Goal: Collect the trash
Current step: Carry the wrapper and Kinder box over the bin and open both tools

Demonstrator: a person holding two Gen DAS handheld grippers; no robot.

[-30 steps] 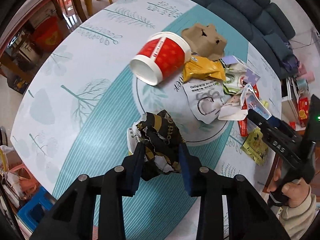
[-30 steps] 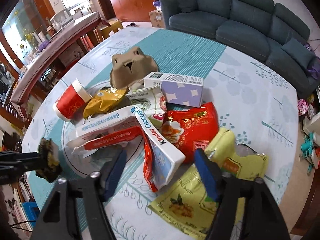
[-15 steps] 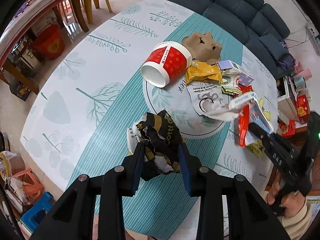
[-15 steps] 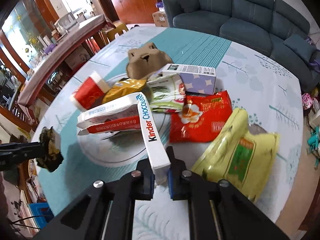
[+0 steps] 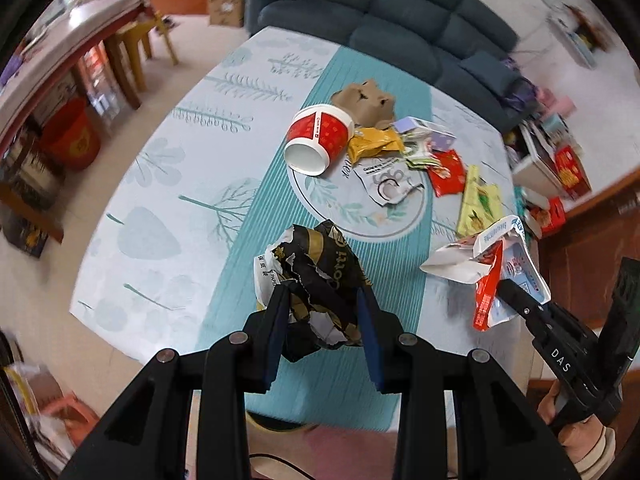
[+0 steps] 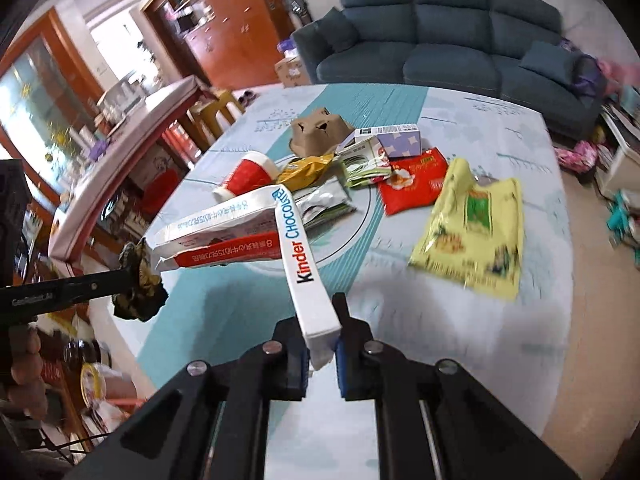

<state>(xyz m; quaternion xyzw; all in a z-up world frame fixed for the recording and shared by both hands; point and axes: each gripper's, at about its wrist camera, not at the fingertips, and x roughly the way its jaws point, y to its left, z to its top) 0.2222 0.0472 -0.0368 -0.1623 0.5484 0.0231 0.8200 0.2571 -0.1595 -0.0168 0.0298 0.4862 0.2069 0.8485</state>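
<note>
A round table [image 5: 168, 168] stands by a blue sofa [image 6: 452, 40]. The left gripper [image 5: 322, 320] squeezes a soft, crumpled wrapper [image 5: 316, 272] between its fingers. The right gripper [image 6: 322, 354] pinches 1 end of a light, bendy box [image 6: 240, 228].

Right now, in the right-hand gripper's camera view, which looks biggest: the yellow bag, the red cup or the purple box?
1. yellow bag, plainly largest, though nearest.
2. red cup and purple box look about alike; the box lies farther off, so unranked.
</note>
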